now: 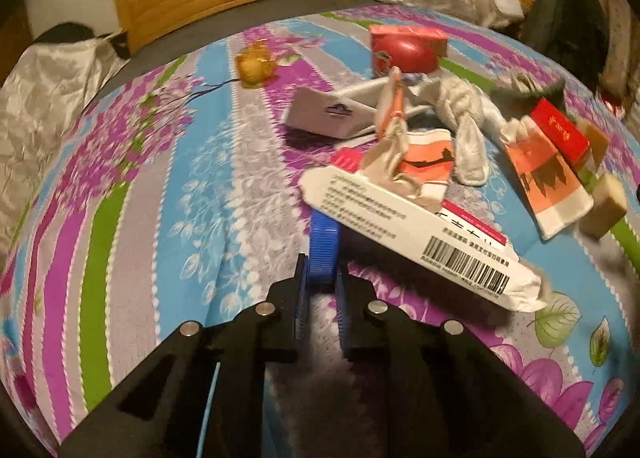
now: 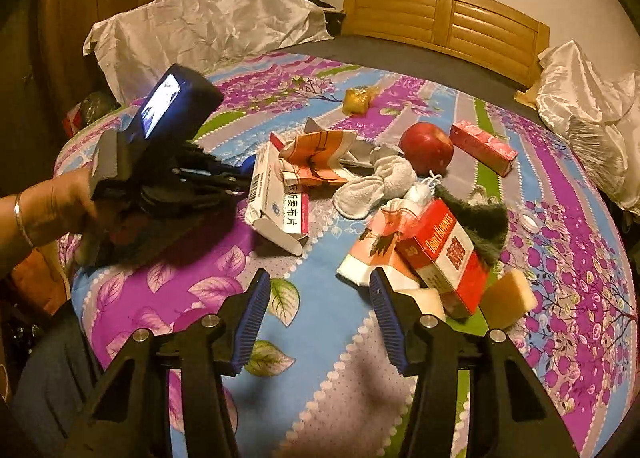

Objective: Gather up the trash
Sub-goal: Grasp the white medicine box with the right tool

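Note:
My left gripper [image 1: 322,254] is shut on the near edge of a white medicine box [image 1: 404,226] with a barcode; the box hides its fingertips. The right wrist view shows the same gripper [image 2: 244,176] at the end of that box [image 2: 276,194], held by a person's hand [image 2: 60,198]. My right gripper [image 2: 320,298] stands open above the bedspread [image 2: 560,258] with nothing between its pads. Just right of it lie an orange-and-white packet [image 2: 376,246], a red cigarette box [image 2: 444,254] and a sponge [image 2: 508,298].
Further back on the bed lie a crumpled orange packet [image 2: 320,158], a white sock [image 2: 376,186], a red apple [image 2: 426,148], a pink carton [image 2: 482,146], a yellow lump [image 2: 358,100] and a dark fuzzy cloth [image 2: 476,222]. A wooden headboard [image 2: 440,18] stands behind.

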`<act>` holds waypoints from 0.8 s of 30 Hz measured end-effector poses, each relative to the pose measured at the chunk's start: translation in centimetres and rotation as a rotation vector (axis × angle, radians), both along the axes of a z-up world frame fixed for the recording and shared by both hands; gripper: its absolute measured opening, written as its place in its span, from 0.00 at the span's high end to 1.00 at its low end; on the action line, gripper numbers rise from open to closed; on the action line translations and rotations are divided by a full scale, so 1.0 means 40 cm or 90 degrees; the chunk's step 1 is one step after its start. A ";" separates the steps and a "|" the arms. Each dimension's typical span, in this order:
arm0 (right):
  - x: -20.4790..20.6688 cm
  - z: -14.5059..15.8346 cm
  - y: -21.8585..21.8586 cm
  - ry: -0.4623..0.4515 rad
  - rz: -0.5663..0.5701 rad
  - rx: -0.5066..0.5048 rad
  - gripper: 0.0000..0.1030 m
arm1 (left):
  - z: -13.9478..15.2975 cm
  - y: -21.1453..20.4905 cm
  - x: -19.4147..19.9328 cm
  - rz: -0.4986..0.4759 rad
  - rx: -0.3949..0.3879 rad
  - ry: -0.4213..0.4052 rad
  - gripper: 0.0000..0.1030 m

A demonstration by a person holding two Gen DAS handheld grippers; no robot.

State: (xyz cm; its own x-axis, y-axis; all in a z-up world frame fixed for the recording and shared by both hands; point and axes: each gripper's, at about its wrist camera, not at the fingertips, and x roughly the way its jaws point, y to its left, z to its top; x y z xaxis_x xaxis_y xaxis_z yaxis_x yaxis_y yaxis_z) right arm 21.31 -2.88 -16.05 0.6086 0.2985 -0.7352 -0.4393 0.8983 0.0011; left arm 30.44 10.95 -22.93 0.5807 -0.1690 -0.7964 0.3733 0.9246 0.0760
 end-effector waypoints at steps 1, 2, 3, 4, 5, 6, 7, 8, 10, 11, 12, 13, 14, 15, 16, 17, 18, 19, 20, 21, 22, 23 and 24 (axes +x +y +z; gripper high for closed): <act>0.006 -0.001 0.004 -0.001 0.001 0.002 0.49 | 0.007 0.014 -0.010 0.011 -0.018 -0.002 0.89; 0.011 -0.002 0.009 -0.001 0.004 0.003 0.49 | 0.015 0.029 -0.025 0.022 -0.033 -0.003 0.90; 0.014 -0.002 0.015 -0.001 0.008 0.004 0.49 | 0.027 0.047 -0.050 0.033 -0.046 -0.006 0.90; 0.020 -0.004 0.026 0.000 0.016 0.004 0.49 | 0.035 0.060 -0.073 0.040 -0.051 -0.011 0.90; 0.026 -0.007 0.037 0.002 0.024 0.006 0.49 | 0.042 0.074 -0.097 0.048 -0.055 -0.014 0.90; 0.032 -0.008 0.046 0.005 0.029 0.008 0.49 | 0.049 0.092 -0.129 0.060 -0.059 -0.016 0.90; 0.041 -0.010 0.058 0.010 0.035 0.015 0.48 | 0.051 0.103 -0.147 0.069 -0.061 -0.015 0.90; 0.054 -0.015 0.071 0.021 0.040 0.021 0.45 | 0.055 0.115 -0.165 0.077 -0.062 -0.014 0.90; 0.084 -0.028 0.101 0.039 0.041 0.027 0.32 | 0.060 0.133 -0.208 0.091 -0.066 -0.013 0.90; 0.092 -0.033 0.113 0.040 0.038 0.027 0.28 | 0.063 0.137 -0.221 0.098 -0.068 -0.012 0.90; 0.114 -0.039 0.127 0.046 0.034 0.031 0.25 | 0.071 0.142 -0.242 0.106 -0.074 -0.015 0.90; 0.130 -0.045 0.138 0.056 0.032 0.034 0.24 | 0.073 0.147 -0.244 0.113 -0.080 -0.016 0.90; 0.155 -0.057 0.153 0.079 0.028 0.034 0.22 | 0.075 0.151 -0.247 0.120 -0.084 -0.015 0.90; 0.185 -0.073 0.169 0.101 0.018 0.032 0.21 | 0.077 0.154 -0.253 0.131 -0.086 -0.011 0.90; 0.198 -0.085 0.184 0.111 0.013 0.028 0.21 | 0.079 0.156 -0.259 0.138 -0.087 -0.011 0.90; 0.217 -0.097 0.198 0.121 0.005 0.017 0.21 | 0.084 0.157 -0.265 0.144 -0.091 -0.016 0.90; 0.238 -0.110 0.214 0.125 -0.003 0.005 0.21 | 0.088 0.157 -0.269 0.147 -0.095 -0.019 0.90; 0.249 -0.118 0.224 0.125 -0.002 -0.002 0.21 | 0.092 0.159 -0.272 0.151 -0.101 -0.021 0.90; 0.257 -0.127 0.240 0.122 0.002 -0.017 0.21 | 0.094 0.162 -0.274 0.155 -0.106 -0.022 0.90; 0.264 -0.135 0.253 0.122 0.006 -0.035 0.23 | 0.097 0.165 -0.277 0.161 -0.110 -0.022 0.90; 0.270 -0.148 0.267 0.130 0.008 -0.054 0.27 | 0.098 0.166 -0.277 0.164 -0.110 -0.022 0.90; 0.274 -0.158 0.273 0.141 0.007 -0.060 0.36 | 0.098 0.168 -0.279 0.167 -0.109 -0.022 0.90; 0.275 -0.165 0.273 0.153 0.008 -0.054 0.45 | 0.098 0.169 -0.281 0.169 -0.104 -0.023 0.90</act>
State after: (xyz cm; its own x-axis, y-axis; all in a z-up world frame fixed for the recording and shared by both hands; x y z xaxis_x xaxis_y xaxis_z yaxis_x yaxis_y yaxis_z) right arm 32.33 8.03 -22.64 0.4102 0.2363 -0.8808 -0.4466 0.8941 0.0319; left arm 19.20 17.71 -19.01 0.6489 -0.1321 -0.7493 0.1169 0.9904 -0.0734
